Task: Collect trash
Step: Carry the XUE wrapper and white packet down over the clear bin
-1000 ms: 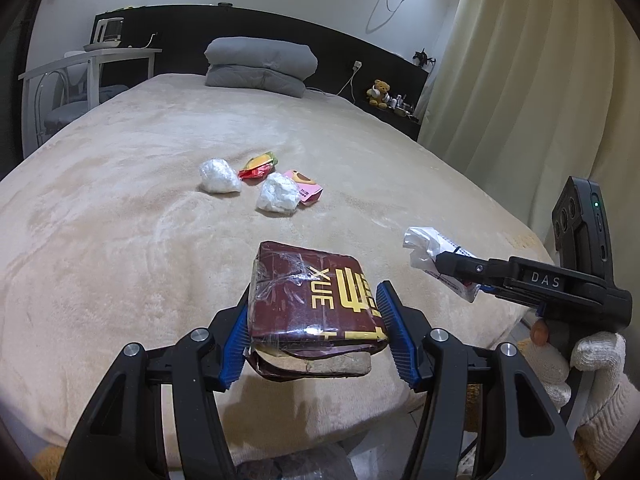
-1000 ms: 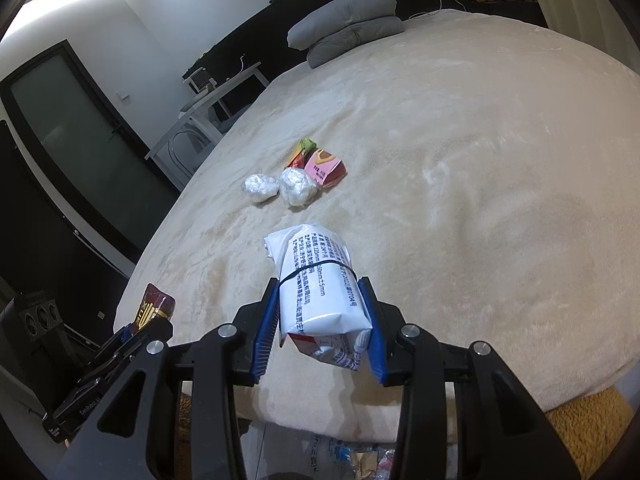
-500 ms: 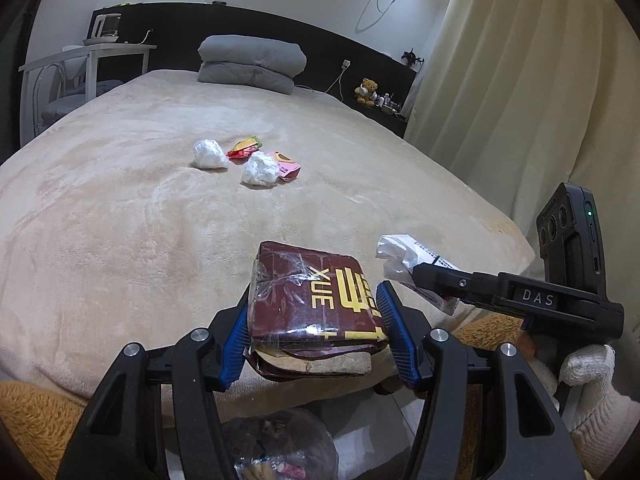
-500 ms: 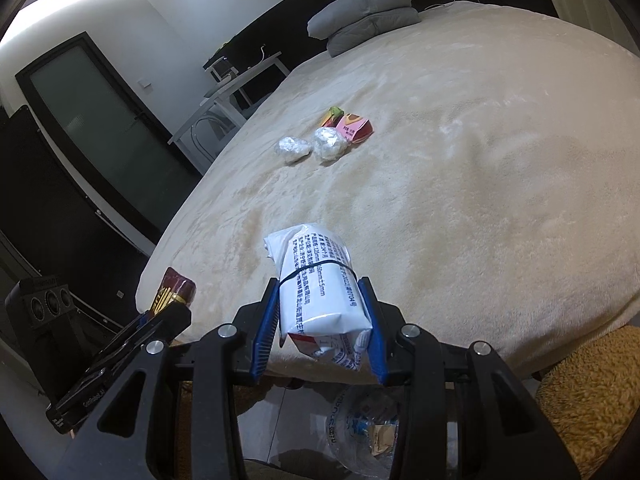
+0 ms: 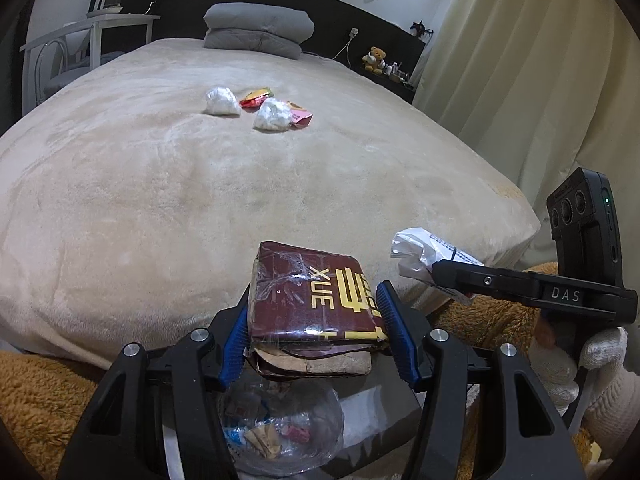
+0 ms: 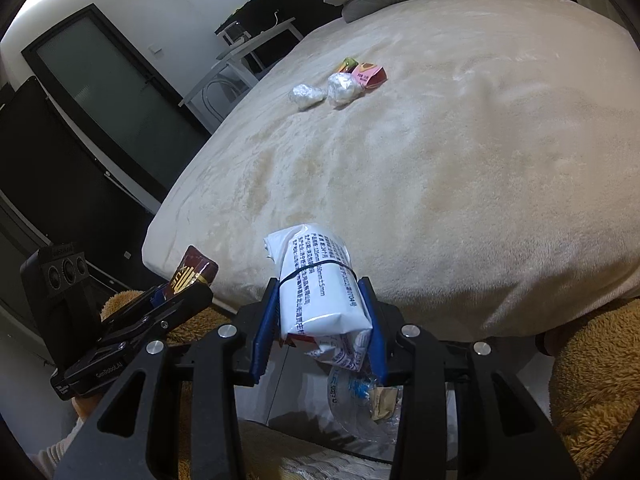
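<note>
While left gripper (image 5: 316, 332) clamps maroon packet (image 5: 312, 300) | right gripper (image 6: 320, 328) clamps white packet (image 6: 320, 288)

A wide bed (image 5: 200, 184) under a cream plush blanket carries grey pillows (image 5: 258, 30) against a black headboard (image 5: 320, 12), with cream curtains (image 5: 520, 80), a white desk (image 5: 92, 28), white walls (image 6: 132, 4) and a dark door (image 6: 116, 96).

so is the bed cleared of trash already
No, two crumpled white wads, a red-and-yellow wrapper and a pink packet lie on the beige bed.
</note>
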A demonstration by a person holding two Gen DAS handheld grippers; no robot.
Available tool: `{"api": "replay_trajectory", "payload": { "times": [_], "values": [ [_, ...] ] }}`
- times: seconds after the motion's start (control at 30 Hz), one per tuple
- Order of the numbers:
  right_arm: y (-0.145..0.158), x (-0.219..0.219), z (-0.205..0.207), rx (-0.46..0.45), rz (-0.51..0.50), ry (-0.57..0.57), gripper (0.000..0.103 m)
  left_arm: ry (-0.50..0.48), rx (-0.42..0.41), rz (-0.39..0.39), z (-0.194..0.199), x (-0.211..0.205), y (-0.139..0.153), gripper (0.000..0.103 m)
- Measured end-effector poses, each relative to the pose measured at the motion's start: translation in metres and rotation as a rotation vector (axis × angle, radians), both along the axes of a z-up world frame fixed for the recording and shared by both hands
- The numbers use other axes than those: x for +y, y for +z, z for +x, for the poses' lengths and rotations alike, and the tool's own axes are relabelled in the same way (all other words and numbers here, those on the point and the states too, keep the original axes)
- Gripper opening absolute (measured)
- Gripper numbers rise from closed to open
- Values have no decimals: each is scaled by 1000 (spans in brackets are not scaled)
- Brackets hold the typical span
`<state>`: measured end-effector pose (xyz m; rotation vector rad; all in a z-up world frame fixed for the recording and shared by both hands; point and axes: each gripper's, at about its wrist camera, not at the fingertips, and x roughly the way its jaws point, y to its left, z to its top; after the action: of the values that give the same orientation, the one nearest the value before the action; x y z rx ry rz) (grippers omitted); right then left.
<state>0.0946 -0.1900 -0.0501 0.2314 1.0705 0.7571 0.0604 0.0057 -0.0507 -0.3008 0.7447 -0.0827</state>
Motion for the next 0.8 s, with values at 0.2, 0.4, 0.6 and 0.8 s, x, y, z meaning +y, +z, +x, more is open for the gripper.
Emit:
{"api": "replay_trajectory", "payload": {
  "times": [0.2, 0.4, 0.6, 0.8],
  "values": [
    [-15, 4, -13, 49, -42, 47, 40, 21, 45, 7, -7, 4, -13, 58],
    [-29, 11, -18, 84, -104, 79, 40, 1, 98, -12, -8, 0, -28, 58],
    [-55, 17, -8, 183, -177, 74, 40, -38, 185, -16, -3, -13, -49, 58],
    [-82, 18, 1, 295, -244, 51, 40, -28, 351, 9, 7, -13, -83, 58]
  ]
}}
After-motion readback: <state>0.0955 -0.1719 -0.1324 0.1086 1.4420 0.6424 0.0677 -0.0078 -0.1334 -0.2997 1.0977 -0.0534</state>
